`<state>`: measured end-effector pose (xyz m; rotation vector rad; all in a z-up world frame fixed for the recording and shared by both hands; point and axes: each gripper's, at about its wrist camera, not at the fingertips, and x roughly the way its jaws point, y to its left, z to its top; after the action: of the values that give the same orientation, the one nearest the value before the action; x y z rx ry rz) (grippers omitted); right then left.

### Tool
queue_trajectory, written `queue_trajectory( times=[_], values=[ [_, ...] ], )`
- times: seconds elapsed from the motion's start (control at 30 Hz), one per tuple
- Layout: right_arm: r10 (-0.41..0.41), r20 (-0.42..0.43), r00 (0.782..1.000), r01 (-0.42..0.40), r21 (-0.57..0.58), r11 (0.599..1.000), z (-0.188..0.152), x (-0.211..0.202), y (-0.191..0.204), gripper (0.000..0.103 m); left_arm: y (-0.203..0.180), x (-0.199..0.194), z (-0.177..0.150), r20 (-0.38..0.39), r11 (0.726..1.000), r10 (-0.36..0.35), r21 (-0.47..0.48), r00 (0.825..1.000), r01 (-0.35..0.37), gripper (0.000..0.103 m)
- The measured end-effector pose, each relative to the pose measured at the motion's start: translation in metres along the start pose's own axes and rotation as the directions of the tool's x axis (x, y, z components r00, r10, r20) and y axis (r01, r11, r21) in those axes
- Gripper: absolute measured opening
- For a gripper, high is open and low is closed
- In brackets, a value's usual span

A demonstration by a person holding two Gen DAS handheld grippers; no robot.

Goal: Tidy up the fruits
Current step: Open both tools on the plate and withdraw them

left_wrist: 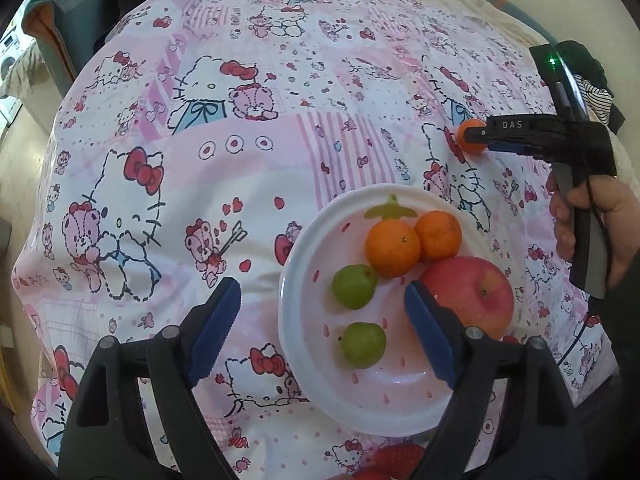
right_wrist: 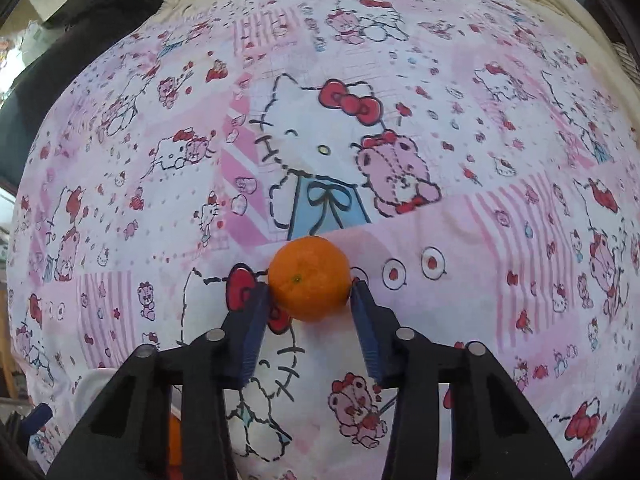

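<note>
Now, from your left wrist camera, your left gripper stands wide apart with nothing between its blue pads, hovering over the near left edge of the white plate. Its right finger sits above the plate's inside, just beside the red apple; its left finger hangs over the patterned cloth outside the rim. On the plate lie two mandarins touching each other at the far side, the apple at the right touching them, and two green fruits near the middle and front. A red strawberry peeks in at the bottom edge, off the plate. Well beyond the plate, to the right, your right gripper shows side-on with a small orange mandarin at its tip, your hand wrapped round its handle. From the right wrist camera, that mandarin sits squarely between the fingertips of your right gripper, both blue pads pressed against its sides, narrowed to the fruit's width. It is low over the cloth; whether it rests on the fabric or is just lifted cannot be told. A sliver of the plate's rim shows at lower left.
</note>
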<state>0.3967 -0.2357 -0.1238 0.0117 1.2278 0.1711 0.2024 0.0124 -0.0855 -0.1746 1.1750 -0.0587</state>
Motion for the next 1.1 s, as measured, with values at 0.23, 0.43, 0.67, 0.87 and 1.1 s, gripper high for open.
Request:
queue_trajectory(
  times=[0.23, 0.43, 0.67, 0.87, 1.1],
  values=[
    [0.111, 0.016, 0.994, -0.109, -0.061, 0.992, -0.028, -0.047, 0.017, 0.042, 0.010, -0.011, 0.000, 0.018, 0.999, -0.002, -0.039, 1.000, 0.002, 0.082],
    [0.264, -0.001, 0.964, -0.263, -0.095, 0.960, -0.092, -0.113, 0.052, 0.042, 0.026, -0.032, -0.008, 0.047, 0.996, 0.011, -0.092, 0.999, -0.007, 0.082],
    [0.327, -0.101, 0.939, -0.339, -0.139, 0.930, -0.180, -0.127, 0.109, 0.042, 0.049, -0.050, -0.027, 0.054, 0.985, 0.009, -0.173, 0.999, 0.001, 0.082],
    [0.308, -0.133, 0.942, -0.321, -0.089, 0.943, -0.205, -0.101, 0.124, 0.042, 0.064, -0.065, -0.054, 0.052, 0.979, 0.019, -0.205, 0.998, -0.008, 0.082],
    [0.282, -0.144, 0.948, -0.290, -0.040, 0.956, -0.212, -0.082, 0.125, 0.045, 0.071, -0.077, -0.074, 0.053, 0.980, 0.049, -0.196, 0.997, -0.037, 0.082]
  ],
)
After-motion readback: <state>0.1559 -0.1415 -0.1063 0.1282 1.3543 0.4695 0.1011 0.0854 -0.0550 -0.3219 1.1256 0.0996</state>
